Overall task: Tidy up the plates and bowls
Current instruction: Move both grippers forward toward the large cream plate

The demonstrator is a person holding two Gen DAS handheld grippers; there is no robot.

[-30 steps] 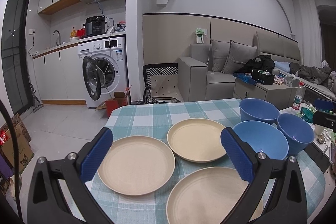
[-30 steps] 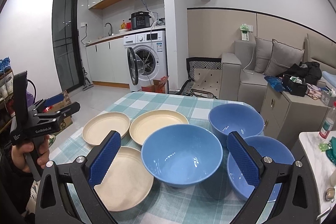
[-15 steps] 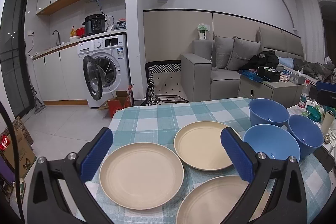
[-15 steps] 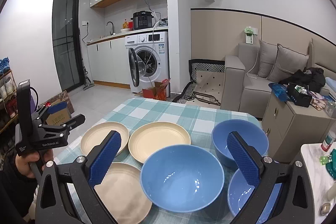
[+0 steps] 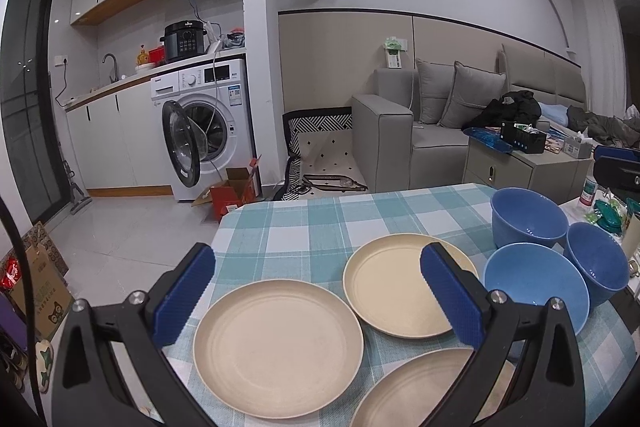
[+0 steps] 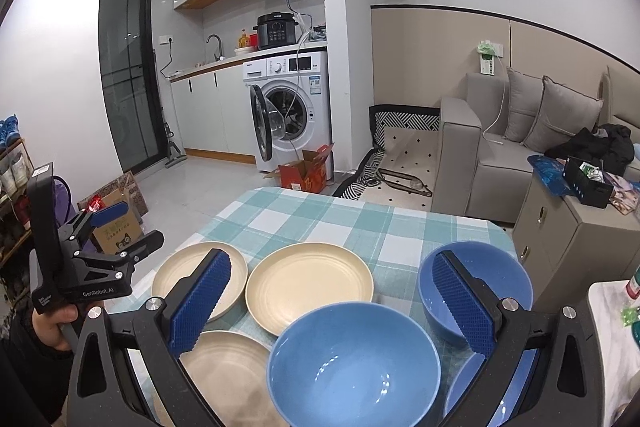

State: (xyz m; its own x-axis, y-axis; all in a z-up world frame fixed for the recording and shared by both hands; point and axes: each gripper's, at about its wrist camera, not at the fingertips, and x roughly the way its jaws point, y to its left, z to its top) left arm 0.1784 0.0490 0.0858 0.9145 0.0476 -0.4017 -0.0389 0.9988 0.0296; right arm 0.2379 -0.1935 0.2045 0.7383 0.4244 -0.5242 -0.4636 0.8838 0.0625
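We see nothing stacked yet: three plates (image 5: pixel 278 349), three bowls (image 6: pixel 354 361) spread on tabletop (image 5: pixel 320 223); left gripper (image 5: pixel 316 301), right gripper (image 6: pixel 330 305) wide open, empty.

cream plates (image 5: pixel 278 347), blue bowls (image 6: pixel 354 363), teal-checked tablecloth (image 5: pixel 320 223).

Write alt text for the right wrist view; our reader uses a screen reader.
An open gripper hovers over a checked table holding three blue bowls and three cream plates. At left, a hand holds a second gripper. A washing machine stands behind.
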